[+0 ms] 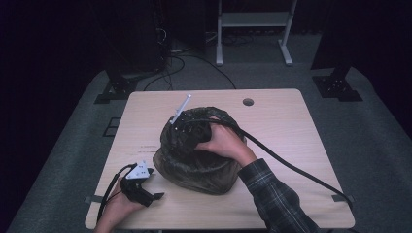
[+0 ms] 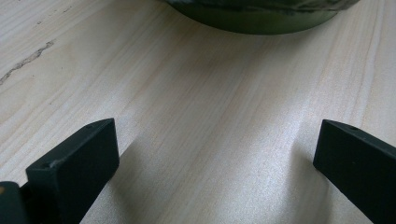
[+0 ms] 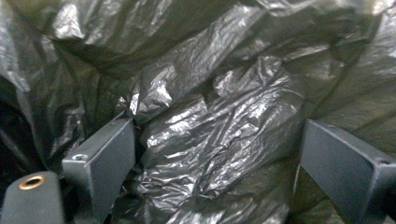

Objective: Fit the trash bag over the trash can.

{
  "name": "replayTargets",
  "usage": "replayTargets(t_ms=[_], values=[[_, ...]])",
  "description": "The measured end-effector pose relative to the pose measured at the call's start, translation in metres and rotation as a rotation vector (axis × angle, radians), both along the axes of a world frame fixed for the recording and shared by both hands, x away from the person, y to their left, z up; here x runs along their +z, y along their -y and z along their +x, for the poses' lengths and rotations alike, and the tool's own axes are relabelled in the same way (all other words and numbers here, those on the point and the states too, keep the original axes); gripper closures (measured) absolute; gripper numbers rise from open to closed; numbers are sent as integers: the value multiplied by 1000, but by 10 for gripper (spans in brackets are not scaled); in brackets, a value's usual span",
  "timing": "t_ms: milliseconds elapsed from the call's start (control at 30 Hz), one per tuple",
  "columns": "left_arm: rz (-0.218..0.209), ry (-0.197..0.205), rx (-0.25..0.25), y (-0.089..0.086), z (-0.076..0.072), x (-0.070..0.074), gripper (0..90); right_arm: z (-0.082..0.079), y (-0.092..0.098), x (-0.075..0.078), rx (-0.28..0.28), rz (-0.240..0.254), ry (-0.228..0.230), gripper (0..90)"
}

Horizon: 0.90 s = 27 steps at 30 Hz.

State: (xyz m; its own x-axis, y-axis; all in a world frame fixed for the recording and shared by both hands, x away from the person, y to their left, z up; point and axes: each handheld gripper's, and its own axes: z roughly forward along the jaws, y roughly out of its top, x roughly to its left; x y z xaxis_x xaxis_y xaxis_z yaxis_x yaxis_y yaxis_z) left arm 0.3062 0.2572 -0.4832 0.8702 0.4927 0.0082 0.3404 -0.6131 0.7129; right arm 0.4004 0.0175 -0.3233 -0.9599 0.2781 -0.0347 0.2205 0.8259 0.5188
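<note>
I have the right gripper [image 1: 187,130] pushed into the black plastic bag [image 1: 204,167], jaws spread; left gripper [image 1: 145,187] waits beside it, spread. Next, I'd pinch a fold.

right gripper [image 3: 215,154] has its jaws spread wide, crinkly shiny black plastic bag [image 3: 219,107] bunched up between and all around them

I see a dark, crinkled plastic bag [image 1: 199,162] — glossy and translucent — heaped in a rounded mound at the middle of the table [image 1: 282,121], its top open, its rounded lower edge resting on the wood.
</note>
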Motion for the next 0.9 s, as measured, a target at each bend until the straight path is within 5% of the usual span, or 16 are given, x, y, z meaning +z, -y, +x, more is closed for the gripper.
replayTargets(t_ms=[167,433,733,900], values=[[-1,0,0,0,0,0,0,0,-5,-9,10,-59,-30,95],[0,0,0,0,0,0,0,-1,2,2,0,-32,-2,95],[0,0,0,0,0,0,0,6,21,18,-88,-124,62,93],[-1,0,0,0,0,0,0,16,22,12,-123,-145,34,93]])
